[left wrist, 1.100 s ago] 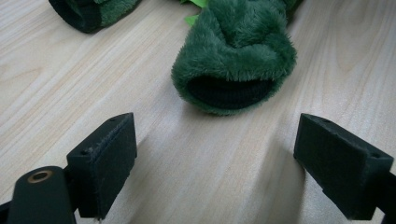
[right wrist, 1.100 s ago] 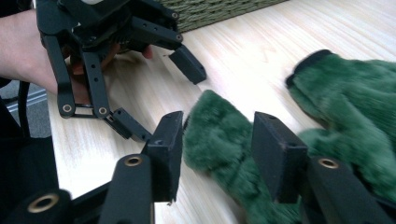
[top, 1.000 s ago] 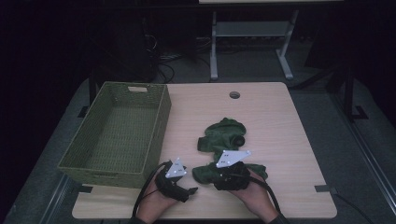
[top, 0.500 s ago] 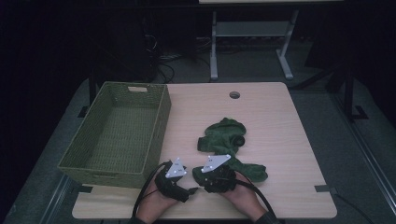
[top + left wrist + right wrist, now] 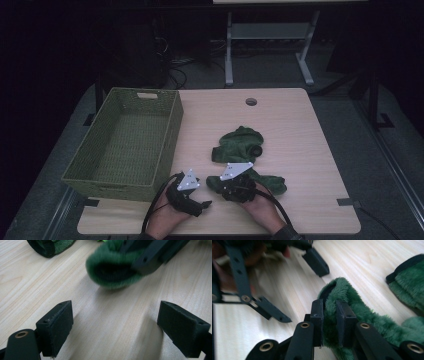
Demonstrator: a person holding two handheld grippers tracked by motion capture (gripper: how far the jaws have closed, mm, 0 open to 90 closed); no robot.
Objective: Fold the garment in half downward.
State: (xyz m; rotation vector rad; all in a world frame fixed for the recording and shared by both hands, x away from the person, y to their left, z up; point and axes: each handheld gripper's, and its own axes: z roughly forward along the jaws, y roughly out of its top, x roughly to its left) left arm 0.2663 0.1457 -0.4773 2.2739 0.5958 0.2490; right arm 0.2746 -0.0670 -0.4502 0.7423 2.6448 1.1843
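A dark green fleece garment (image 5: 240,145) lies crumpled on the wooden table (image 5: 300,130), with a strip trailing toward the near edge. My right gripper (image 5: 218,184) is at the near end of that strip. In the right gripper view its jaws (image 5: 329,312) have just been closing, and the pads now pinch a fold of the green fleece (image 5: 342,290). My left gripper (image 5: 202,204) rests just left of it, open, with bare wood between its pads (image 5: 116,322). The pinched fleece end (image 5: 110,270) hangs just ahead of the left gripper.
A green woven basket (image 5: 172,125) stands empty on the left side of the table, close to my left hand. A round cable hole (image 5: 251,101) sits near the far edge. Dark floor and a desk frame lie beyond.
My right gripper has shifted a little left and lower onto the near end of the garment, and its jaws have closed on the fleece. The left gripper has stayed put.
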